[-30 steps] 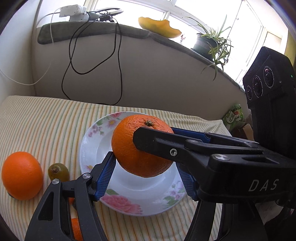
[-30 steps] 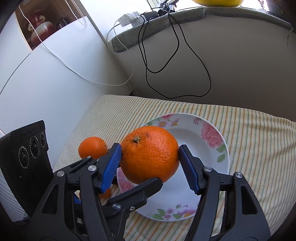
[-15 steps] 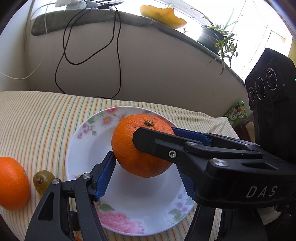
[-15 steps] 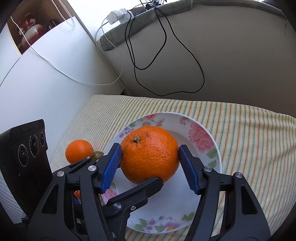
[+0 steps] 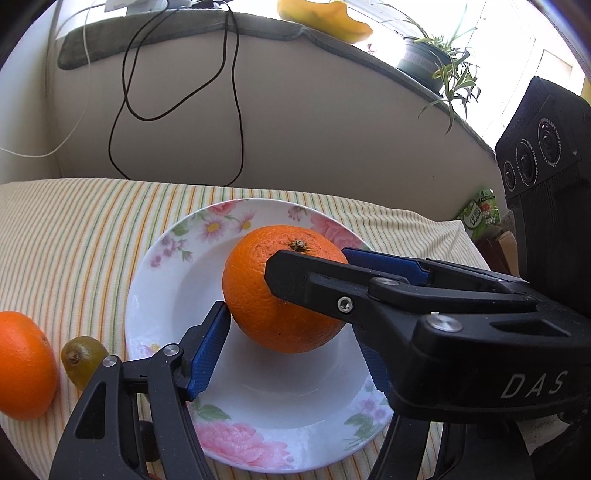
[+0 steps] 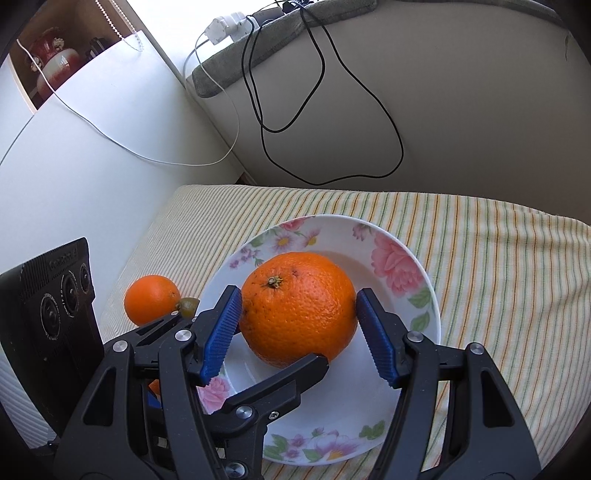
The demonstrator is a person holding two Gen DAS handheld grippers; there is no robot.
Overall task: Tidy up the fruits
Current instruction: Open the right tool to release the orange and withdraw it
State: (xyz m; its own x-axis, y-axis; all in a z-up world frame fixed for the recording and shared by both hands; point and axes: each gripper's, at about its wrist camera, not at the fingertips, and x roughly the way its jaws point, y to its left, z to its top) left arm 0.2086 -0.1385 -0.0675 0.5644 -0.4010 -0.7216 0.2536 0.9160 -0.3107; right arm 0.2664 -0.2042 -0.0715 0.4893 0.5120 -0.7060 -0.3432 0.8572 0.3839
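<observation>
Lost most of the right-hand blue pad of the left claw [image 5: 295, 332] behind the black right claw [image 6: 299, 299] crossing in front, so could not tell clamped from merely close; saw only its other pad [image 5: 208, 343] lying against the large round dimpled orange [image 6: 299, 314]. Found the right claw clamped on that orange, one ribbed blue pad pressed to each side, stem end up. Placed the orange low over the well of the white china plate with the pink-flowered rim [image 5: 147, 295], yet could not judge resting or just clear. Glimpsed a sliver of orange-coloured fruit [image 6: 155, 387] behind the claw frames, too hidden to name. Noted a smaller orange [image 5: 22, 365], cut by the left view's edge, just beside a small green oval fruit [image 5: 81, 360] near the plate, all on the yellow-striped cloth [image 5: 74, 229] over the desk. Saw beyond these a looping black cable [image 5: 236, 110] down the beige wall, plus a potted spider plant [image 5: 439, 66] and a yellow curved object [image 5: 325, 18] on the ledge. Read the white lettering "DAS" [image 5: 532, 384] on the right claw's body; failed to read the print on the green packet [image 5: 480, 214] or around the lenses of the black camera block [image 5: 543, 147].
</observation>
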